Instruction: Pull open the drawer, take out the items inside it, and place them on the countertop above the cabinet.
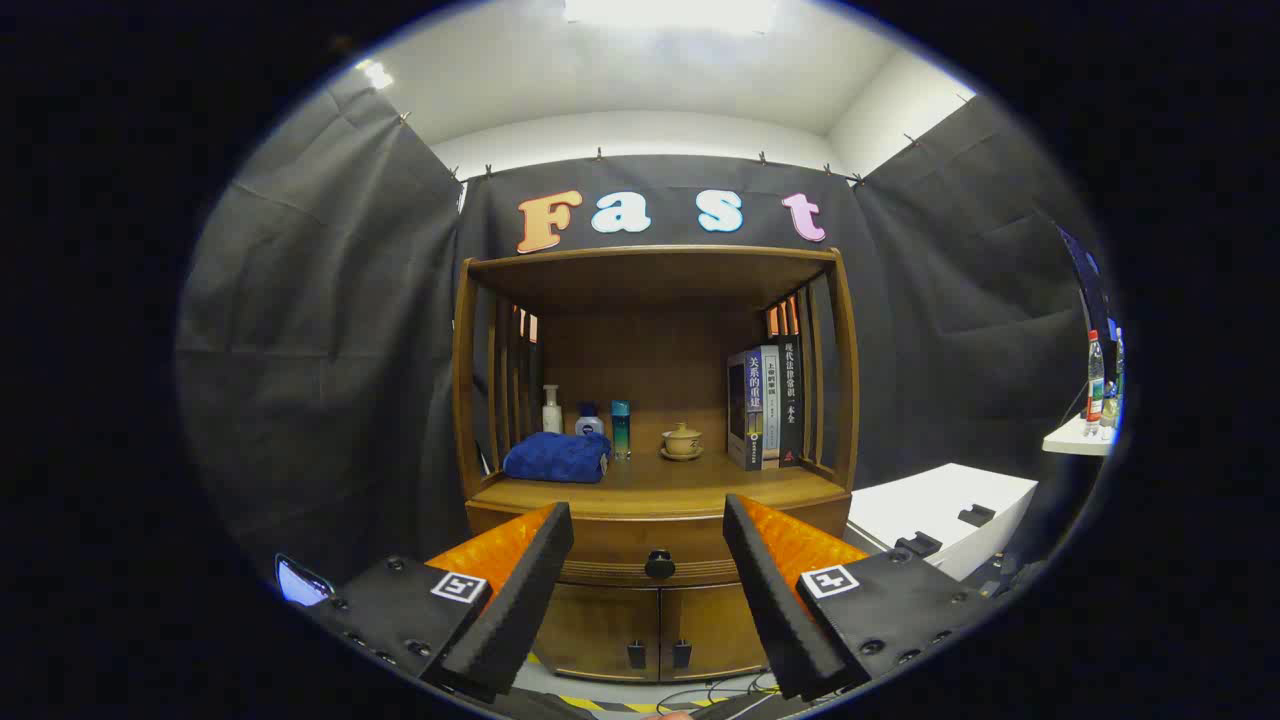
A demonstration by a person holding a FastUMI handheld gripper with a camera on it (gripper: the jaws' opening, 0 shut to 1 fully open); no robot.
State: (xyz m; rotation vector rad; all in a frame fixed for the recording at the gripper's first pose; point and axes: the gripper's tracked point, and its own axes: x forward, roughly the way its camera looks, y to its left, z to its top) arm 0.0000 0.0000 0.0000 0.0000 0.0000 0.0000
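A wooden cabinet (655, 500) stands ahead against the booth wall. Its drawer (655, 555) is closed, with a small dark knob (659, 565) in the middle of its front. The countertop (690, 480) above the drawer carries a folded blue cloth (557, 457), three small bottles (585, 415), a lidded teacup on a saucer (682, 441) and upright books (765, 405). My gripper (648, 530) is open, nothing between its fingers. The knob sits between and beyond the fingertips, still some way off. The drawer's contents are hidden.
Two lower cabinet doors (655, 630) with dark pulls sit under the drawer. A white box (945, 510) stands to the right of the cabinet, and a white table with water bottles (1098, 385) farther right. Cables lie on the floor (720, 690) below.
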